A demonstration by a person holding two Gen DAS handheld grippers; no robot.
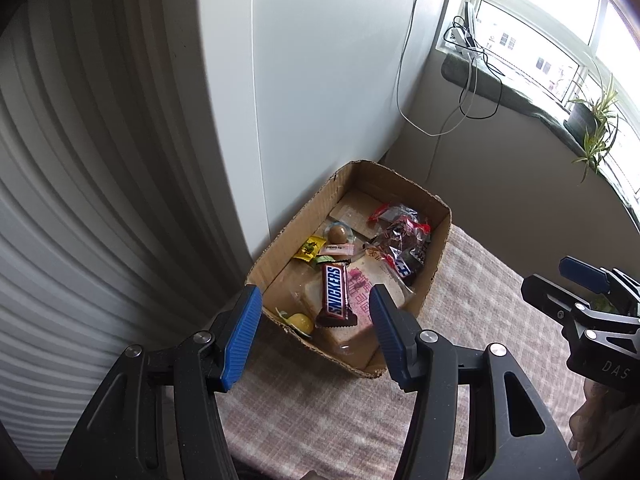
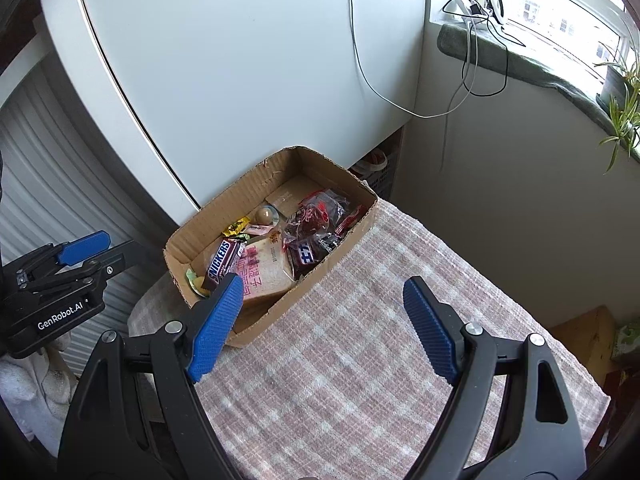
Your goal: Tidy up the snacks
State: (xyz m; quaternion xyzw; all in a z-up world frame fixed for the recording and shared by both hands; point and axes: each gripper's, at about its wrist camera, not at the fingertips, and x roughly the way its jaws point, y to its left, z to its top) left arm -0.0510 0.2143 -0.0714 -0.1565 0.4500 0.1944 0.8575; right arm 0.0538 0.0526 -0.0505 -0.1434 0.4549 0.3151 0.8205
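A shallow cardboard box (image 1: pixel 436 256) stands on a pink checked cloth (image 1: pixel 320 408); it also shows in the right wrist view (image 2: pixel 276 312). In it lie a Snickers bar (image 1: pixel 335 296) (image 2: pixel 222 262), a clear pack of bread with pink print (image 1: pixel 362 292) (image 2: pixel 266 276), red and dark wrapped snacks (image 1: pixel 404 236) (image 2: pixel 316 224), small candies (image 1: pixel 310 249) and a yellow round sweet (image 1: pixel 301 322). My left gripper (image 1: pixel 314 326) is open and empty just above the box's near end. My right gripper (image 2: pixel 324 328) is open and empty over the cloth, beside the box.
A white cabinet (image 2: pixel 240 80) stands right behind the box. A ribbed white shutter (image 1: pixel 80 200) is on the left. Cables (image 2: pixel 460 92) hang from a windowsill with a plant (image 2: pixel 620 116). A wooden stool (image 2: pixel 584 328) stands lower right.
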